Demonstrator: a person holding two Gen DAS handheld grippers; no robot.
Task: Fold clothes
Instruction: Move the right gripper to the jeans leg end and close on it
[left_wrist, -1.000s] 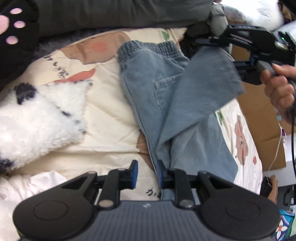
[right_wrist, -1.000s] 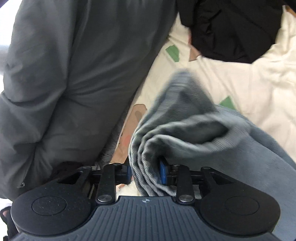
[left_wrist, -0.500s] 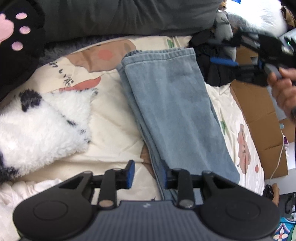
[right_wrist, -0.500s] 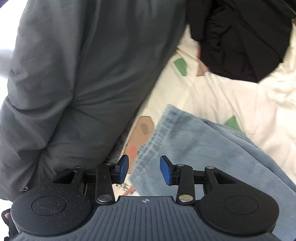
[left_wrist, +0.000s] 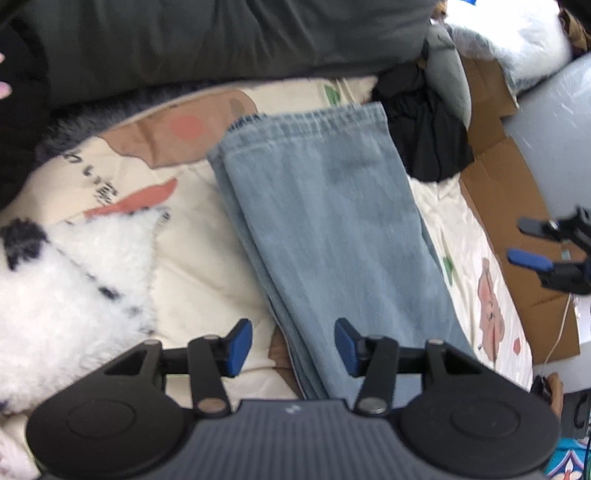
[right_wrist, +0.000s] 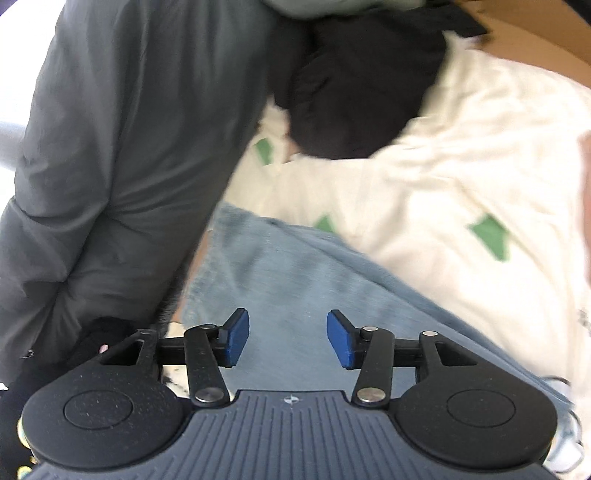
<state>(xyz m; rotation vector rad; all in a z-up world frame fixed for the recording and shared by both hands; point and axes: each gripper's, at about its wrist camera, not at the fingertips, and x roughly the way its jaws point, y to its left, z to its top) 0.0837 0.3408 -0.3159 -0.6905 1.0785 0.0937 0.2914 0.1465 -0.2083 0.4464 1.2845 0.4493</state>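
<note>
Light blue jeans (left_wrist: 332, 229) lie folded lengthwise in a long strip on the cream printed bedspread (left_wrist: 192, 243). My left gripper (left_wrist: 293, 345) hovers over the near end of the strip, its jaws opening, the fold's left edge below the gap and no pad pressing on it. In the right wrist view the jeans (right_wrist: 295, 280) lie beneath my right gripper (right_wrist: 288, 339), whose jaws are also opening with nothing pinched. The right gripper (left_wrist: 543, 243) also shows at the right edge of the left wrist view, away from the jeans.
A grey padded jacket (left_wrist: 221, 40) lies along the far side, with a black garment (left_wrist: 424, 129) beside the jeans' far end. A white and black fluffy plush (left_wrist: 70, 295) lies to the left. Brown cardboard (left_wrist: 517, 229) lies beyond the bed's right edge.
The right gripper laid the lifted trouser leg over the other, let go and drew back to the right. The left gripper released the near end, and its jaws widened.
</note>
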